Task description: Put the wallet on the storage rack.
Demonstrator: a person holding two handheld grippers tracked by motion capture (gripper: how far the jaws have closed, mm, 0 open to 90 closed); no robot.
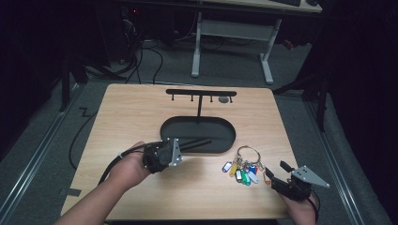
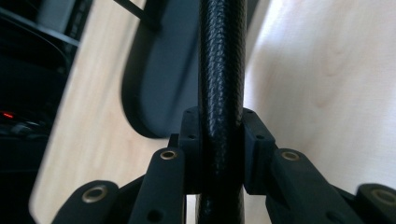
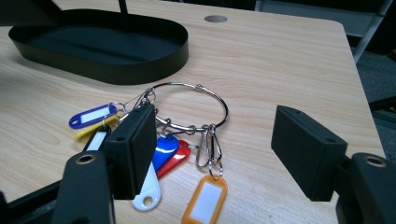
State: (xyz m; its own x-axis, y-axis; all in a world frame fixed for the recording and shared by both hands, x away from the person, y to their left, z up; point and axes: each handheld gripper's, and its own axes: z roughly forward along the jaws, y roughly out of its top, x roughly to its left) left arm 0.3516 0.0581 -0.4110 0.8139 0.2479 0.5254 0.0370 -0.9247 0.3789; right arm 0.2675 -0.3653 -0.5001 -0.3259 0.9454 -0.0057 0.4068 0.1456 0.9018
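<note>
On the left, the left claw (image 1: pixel 180 151) is clamped on one black rod (image 2: pixel 220 93) at the near rim of the single oval tray (image 1: pixel 169 129). Right of it, one key ring (image 1: pixel 248 154) with several coloured tags (image 1: pixel 243 172) lies untouched on the table (image 1: pixel 141 108); the right claw (image 3: pixel 215 154) gapes wide, holding nothing, so hanging it on the hook stand (image 1: pixel 201 93) seemingly remains.

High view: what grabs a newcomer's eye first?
The bright key tags on a metal ring lie on the wooden table near the front right, just ahead of the open right hand-held gripper. Left of centre, the left hand-held gripper clamps a black rod over the oval black tray.
</note>
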